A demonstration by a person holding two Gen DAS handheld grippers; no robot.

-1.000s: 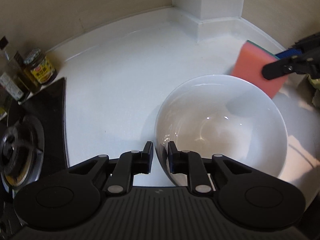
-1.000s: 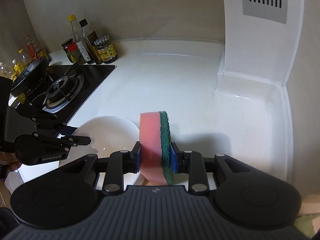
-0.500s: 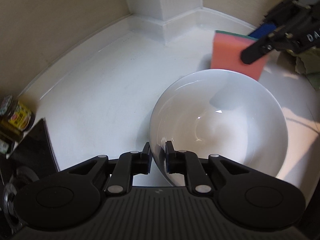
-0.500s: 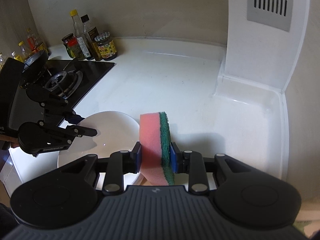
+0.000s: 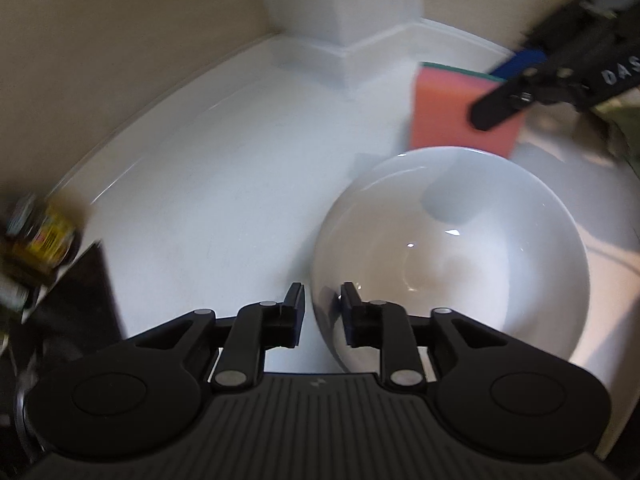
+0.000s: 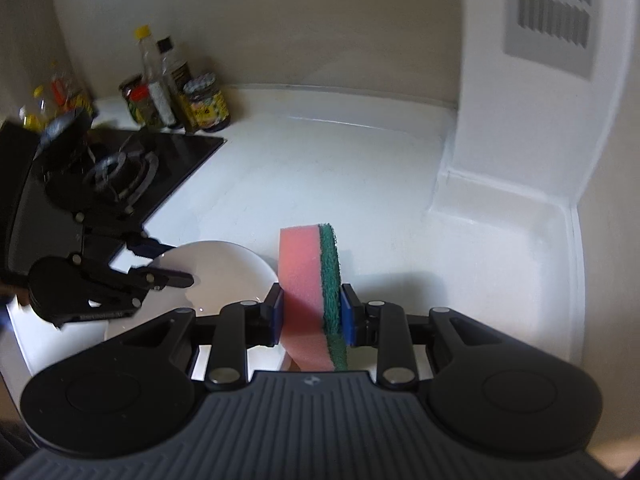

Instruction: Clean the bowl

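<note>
While left tool [image 5: 322, 310] opens astride rim, white bowl [image 5: 452, 256] sits empty; right tool [image 6: 312, 314] clamps sponge [image 6: 310, 292].

Dim indoor light, both views. Small glare specks inside glossy white round ceramic bowl [image 5: 452, 256], soft shadow w/in. Yellow-labelled glass jar [image 5: 40, 240] motion-blurred at left edge. Heavy fisheye bending, dark vignette corners.

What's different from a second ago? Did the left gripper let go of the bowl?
Yes. The left gripper, clamped on the near rim of the white bowl a second ago, is opening; the rim still sits between its jaws with a gap on each side. Unchanged: the bowl rests on the counter, and the right gripper keeps its grip on the pink-and-green sponge beyond the bowl.
</note>
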